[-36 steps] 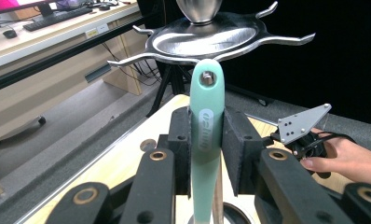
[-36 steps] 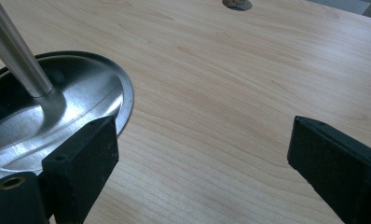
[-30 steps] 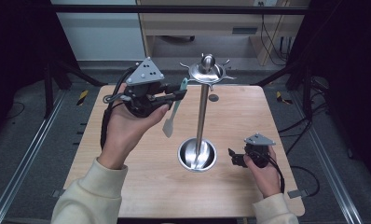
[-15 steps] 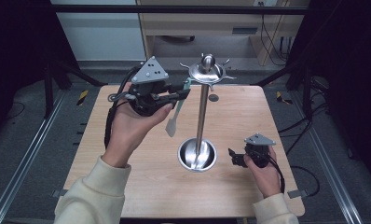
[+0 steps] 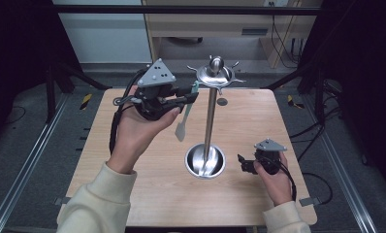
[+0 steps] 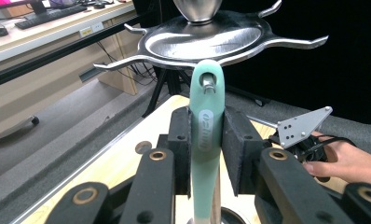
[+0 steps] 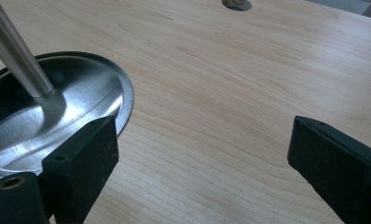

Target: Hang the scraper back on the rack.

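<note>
The left hand [image 5: 137, 131] is lifted high over the far left of the tabletop [image 5: 133, 194], palm up. Its left gripper [image 5: 188, 97] has its fingers [image 6: 237, 140] squeezed shut on the green spatula [image 6: 206, 135]. The spatula hangs down, and its top hole is just beside a hook of the metal stand [image 5: 211, 116]. The right hand [image 5: 273, 179] rests low at the near right. The right gripper [image 7: 202, 158] has its fingers [image 7: 83, 158] spread wide apart over bare wood, beside the stand's round base [image 7: 76, 107].

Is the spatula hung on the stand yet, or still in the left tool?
Still in the left tool: its jaws clamp the green spatula handle, hole end just below a hook of the stand, not hooked on.
</note>
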`<move>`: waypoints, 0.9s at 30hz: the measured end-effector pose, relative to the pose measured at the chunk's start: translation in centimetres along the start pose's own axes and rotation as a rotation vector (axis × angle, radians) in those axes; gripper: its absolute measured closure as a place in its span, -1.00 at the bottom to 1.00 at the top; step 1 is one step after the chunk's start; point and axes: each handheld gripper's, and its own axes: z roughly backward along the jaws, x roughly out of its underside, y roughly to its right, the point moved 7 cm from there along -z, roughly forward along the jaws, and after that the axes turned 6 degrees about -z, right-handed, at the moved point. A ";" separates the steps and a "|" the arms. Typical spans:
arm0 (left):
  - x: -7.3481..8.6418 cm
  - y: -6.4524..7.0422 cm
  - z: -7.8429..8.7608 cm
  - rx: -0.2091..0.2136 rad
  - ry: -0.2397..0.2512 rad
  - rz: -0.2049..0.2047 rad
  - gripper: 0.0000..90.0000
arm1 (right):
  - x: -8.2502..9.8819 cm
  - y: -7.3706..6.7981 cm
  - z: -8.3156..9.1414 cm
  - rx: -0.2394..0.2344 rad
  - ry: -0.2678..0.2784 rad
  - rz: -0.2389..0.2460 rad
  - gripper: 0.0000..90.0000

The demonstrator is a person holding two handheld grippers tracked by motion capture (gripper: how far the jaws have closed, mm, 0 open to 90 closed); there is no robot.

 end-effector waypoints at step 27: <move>0.3 0.1 -0.1 0.005 0.043 0.016 0.63 | 0.0 0.0 0.0 -0.003 0.001 -0.004 -0.80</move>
